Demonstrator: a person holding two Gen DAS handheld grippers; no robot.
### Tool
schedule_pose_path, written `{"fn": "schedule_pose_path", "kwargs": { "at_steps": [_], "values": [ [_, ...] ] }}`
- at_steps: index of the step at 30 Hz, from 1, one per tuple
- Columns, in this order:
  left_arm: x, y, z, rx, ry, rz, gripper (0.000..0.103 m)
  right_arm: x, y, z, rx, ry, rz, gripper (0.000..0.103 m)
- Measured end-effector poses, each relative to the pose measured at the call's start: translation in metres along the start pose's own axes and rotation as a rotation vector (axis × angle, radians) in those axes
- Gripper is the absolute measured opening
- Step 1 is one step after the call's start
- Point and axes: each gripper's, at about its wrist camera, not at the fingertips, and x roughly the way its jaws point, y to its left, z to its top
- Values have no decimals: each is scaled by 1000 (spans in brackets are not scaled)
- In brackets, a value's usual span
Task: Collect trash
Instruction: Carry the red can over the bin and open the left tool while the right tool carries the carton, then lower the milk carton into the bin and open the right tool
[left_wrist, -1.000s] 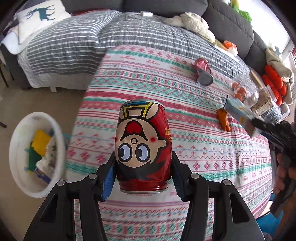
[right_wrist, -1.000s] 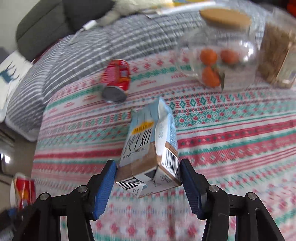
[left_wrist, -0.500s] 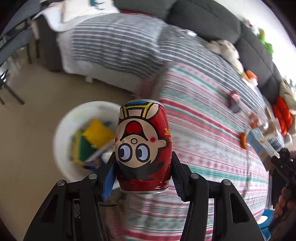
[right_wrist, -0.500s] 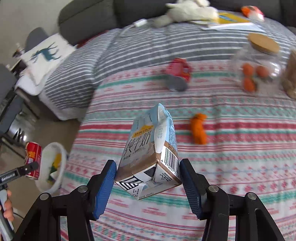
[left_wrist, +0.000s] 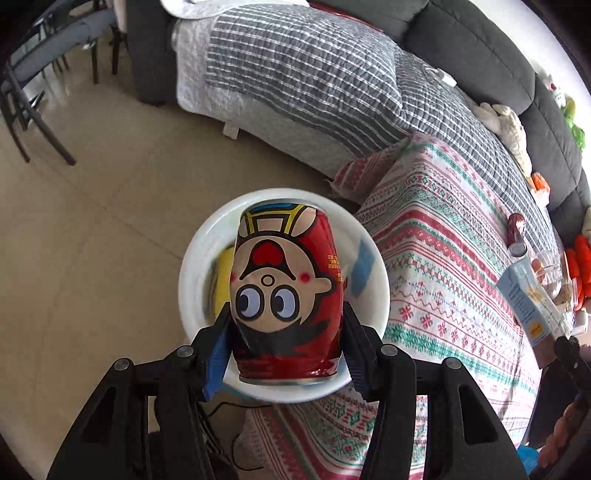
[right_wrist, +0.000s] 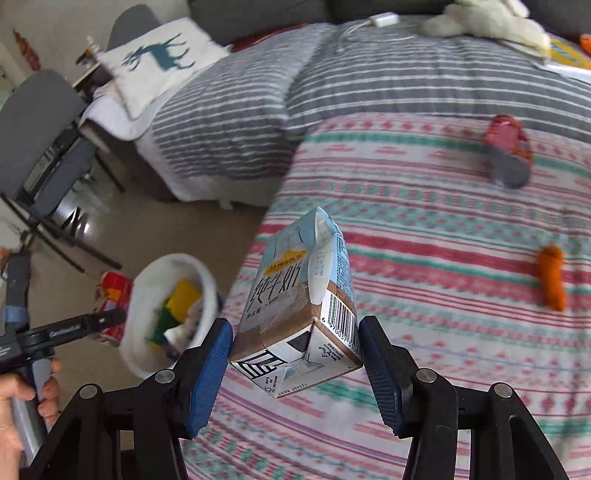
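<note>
My left gripper (left_wrist: 284, 354) is shut on a red cartoon-face can (left_wrist: 284, 291) and holds it right above the white trash bin (left_wrist: 195, 258) on the floor. My right gripper (right_wrist: 295, 354) is shut on a light-blue milk carton (right_wrist: 299, 295), held over the patterned table near its left edge. In the right wrist view the bin (right_wrist: 207, 280) with yellow and green trash stands to the left, with the left gripper's can (right_wrist: 114, 291) beside it. Another red can (right_wrist: 509, 151) lies on its side on the table.
The patterned tablecloth (left_wrist: 443, 266) covers the table beside the bin. An orange carrot toy (right_wrist: 552, 280) lies on it. A grey striped sofa (left_wrist: 314, 74) runs behind. Dark chairs (left_wrist: 33, 74) stand on the tiled floor at the left. A glass jar (left_wrist: 550, 269) sits at the table's far end.
My left gripper has swung left off the table with the can and now hangs over the bin. My right gripper has pulled back and left with the carton, towards the table's edge.
</note>
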Motion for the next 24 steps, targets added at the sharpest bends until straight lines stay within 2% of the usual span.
{"fn": "schedule_pose_path", "kwargs": {
  "at_steps": [1, 3, 4, 5, 10, 12, 17, 24],
  "values": [
    [3, -2, 3, 24, 5, 15, 59, 5, 6, 0, -9, 6, 5, 61],
    [2, -1, 5, 26, -23, 72, 73, 14, 16, 1, -25, 16, 10, 61],
    [2, -1, 6, 25, -31, 90, 86, 18, 21, 1, -31, 20, 13, 61],
    [0, 0, 5, 26, -35, 103, 89, 21, 24, 0, -35, 24, 17, 61],
    [-11, 11, -6, 70, -43, 170, 91, 38, 44, -1, -63, 50, 55, 61],
    [-11, 20, -12, 69, -20, 204, 91, 46, 53, -1, -76, 63, 73, 61],
    [-18, 49, -30, 19, 48, 173, 91, 72, 79, -1, -102, 98, 116, 61],
    [-32, 66, -39, 34, 2, 228, 91, 107, 114, -2, -146, 112, 166, 61]
  ]
}}
